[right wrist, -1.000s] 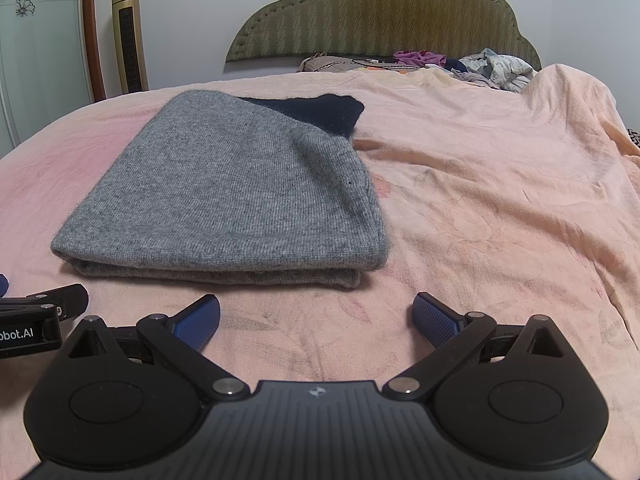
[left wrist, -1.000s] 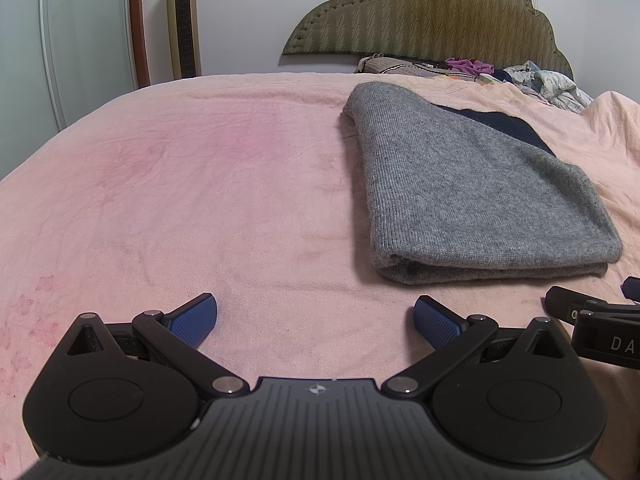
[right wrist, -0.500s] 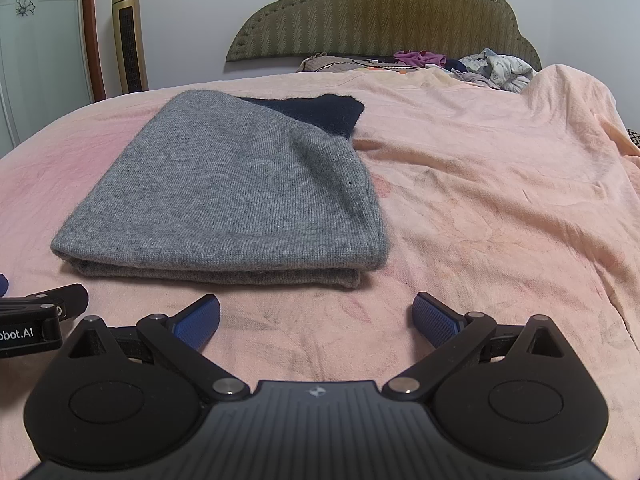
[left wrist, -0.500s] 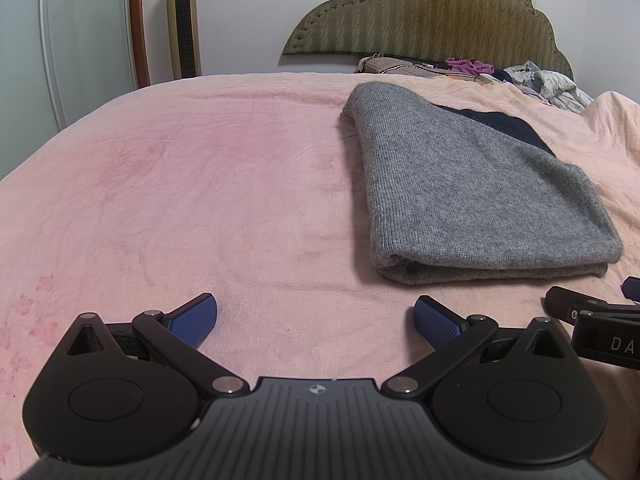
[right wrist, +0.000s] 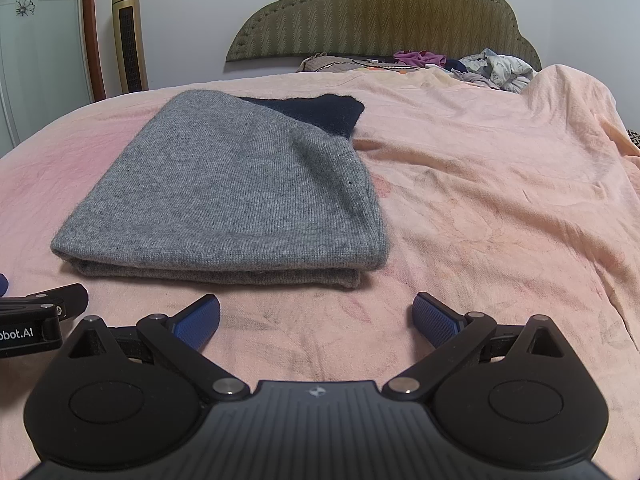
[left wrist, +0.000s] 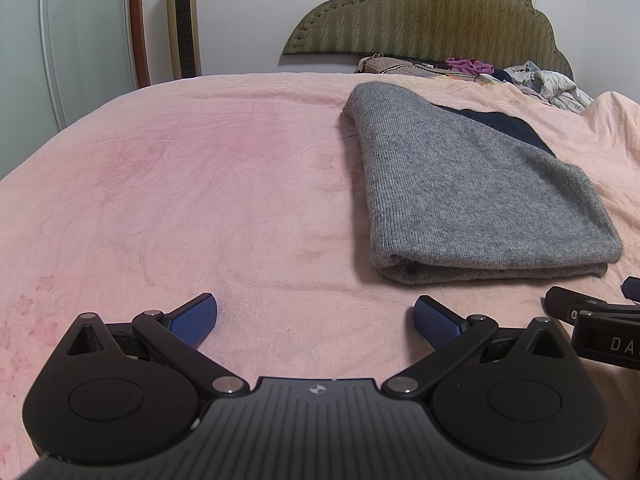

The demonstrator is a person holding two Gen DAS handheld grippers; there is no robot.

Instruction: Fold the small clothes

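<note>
A grey knit garment (left wrist: 472, 196) lies folded flat on the pink bed sheet (left wrist: 200, 200), with a dark navy part (left wrist: 508, 128) showing at its far edge. It also shows in the right wrist view (right wrist: 236, 196). My left gripper (left wrist: 316, 316) is open and empty, low over the sheet, near and left of the garment's front fold. My right gripper (right wrist: 316, 314) is open and empty just in front of the garment's near edge. The right gripper shows at the right edge of the left wrist view (left wrist: 592, 320).
A pile of loose clothes (right wrist: 492, 66) lies at the head of the bed by the green padded headboard (right wrist: 384, 12). A gold tower fan (left wrist: 183, 20) stands by the wall at the back left. The sheet is rumpled at the right (right wrist: 520, 184).
</note>
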